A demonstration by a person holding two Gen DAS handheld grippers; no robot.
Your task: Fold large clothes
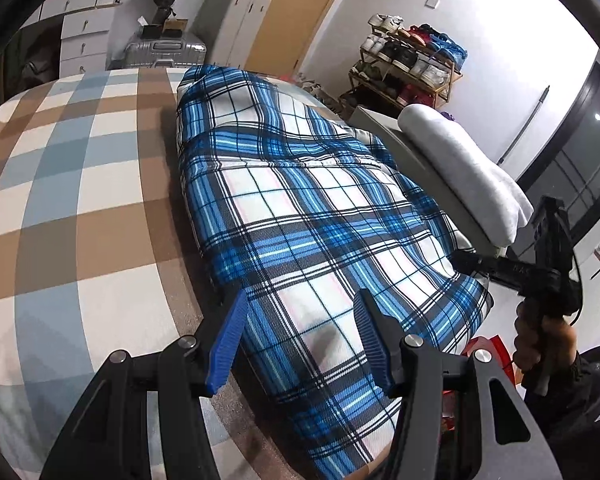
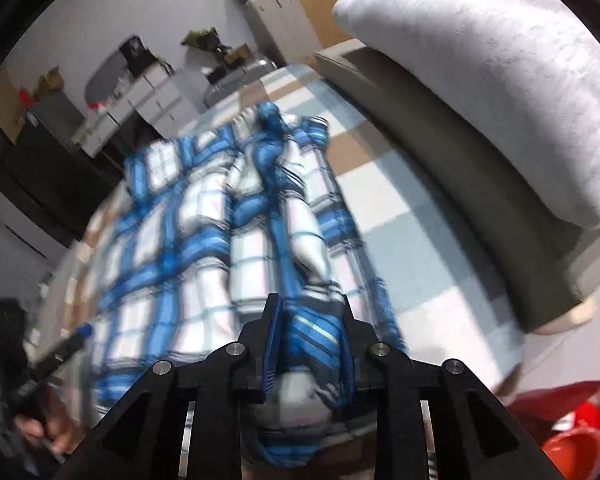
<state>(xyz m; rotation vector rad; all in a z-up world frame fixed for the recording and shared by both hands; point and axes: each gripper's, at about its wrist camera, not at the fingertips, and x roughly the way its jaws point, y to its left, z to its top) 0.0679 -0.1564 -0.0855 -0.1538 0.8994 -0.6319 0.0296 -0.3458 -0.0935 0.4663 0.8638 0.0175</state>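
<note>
— Right gripper [image 2: 309, 340]?
— Clamped on a bunched fold of the blue plaid garment [image 1: 300, 216].
— Left gripper [image 1: 300, 344]?
— Jaws apart, empty, hovering over the near hem.
— Garment?
— Spread on the checked bedcover [image 1: 72, 184], beside the grey pillow [image 2: 500, 80].

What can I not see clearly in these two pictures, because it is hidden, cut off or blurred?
- Left wrist view: the near end of the plaid garment is hidden behind the left tool.
- Left wrist view: the right tool has its tips against the garment's edge; its grip cannot be judged.
- Right wrist view: the garment is motion-blurred; its folds are unclear.
- Right wrist view: the red object is cut off by the edge.
</note>
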